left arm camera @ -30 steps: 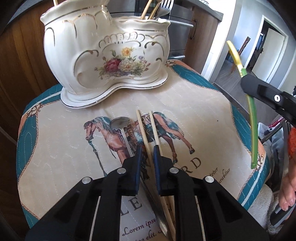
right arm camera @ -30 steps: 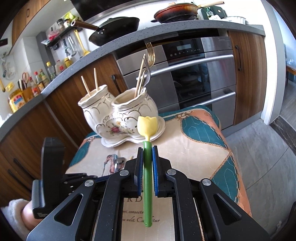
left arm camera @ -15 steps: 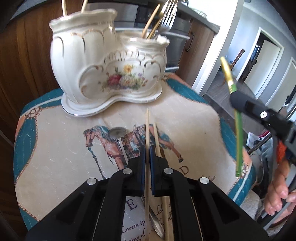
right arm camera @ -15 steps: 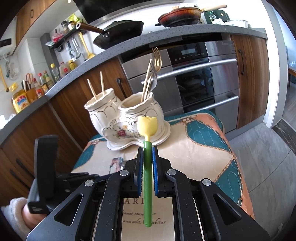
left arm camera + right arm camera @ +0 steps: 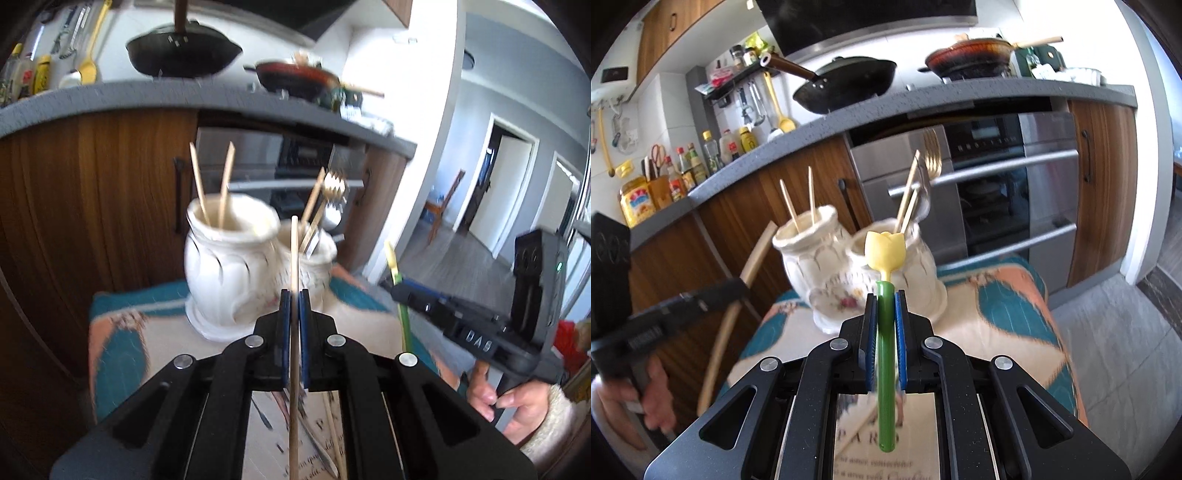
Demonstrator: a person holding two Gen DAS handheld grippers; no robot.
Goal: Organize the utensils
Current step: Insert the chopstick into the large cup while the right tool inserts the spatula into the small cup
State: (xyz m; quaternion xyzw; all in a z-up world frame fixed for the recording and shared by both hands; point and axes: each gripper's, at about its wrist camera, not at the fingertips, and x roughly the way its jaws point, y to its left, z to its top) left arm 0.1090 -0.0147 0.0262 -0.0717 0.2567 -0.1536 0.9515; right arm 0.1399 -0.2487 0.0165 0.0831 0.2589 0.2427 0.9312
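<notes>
My left gripper (image 5: 294, 295) is shut on a wooden chopstick (image 5: 294, 258) and holds it upright, lifted off the cloth, in front of the white ceramic two-pot holder (image 5: 236, 273). The holder's left pot has two chopsticks (image 5: 212, 184); its right pot has a gold fork (image 5: 332, 188) and sticks. My right gripper (image 5: 885, 295) is shut on a green-handled tulip utensil (image 5: 885, 254), held upright before the holder (image 5: 827, 258). A second chopstick (image 5: 334, 432) and a metal utensil (image 5: 317, 443) lie on the cloth.
The holder stands on a stool covered by a printed teal and beige cloth (image 5: 997, 314). Behind are wooden cabinets, a steel oven (image 5: 997, 177) and a counter with pans (image 5: 849, 81). The left gripper with its chopstick shows at the left of the right wrist view (image 5: 713, 295).
My left gripper closed on one chopstick and lifted it off the cloth, tilting up toward the holder. My right gripper kept the tulip utensil and moved slightly closer to the holder.
</notes>
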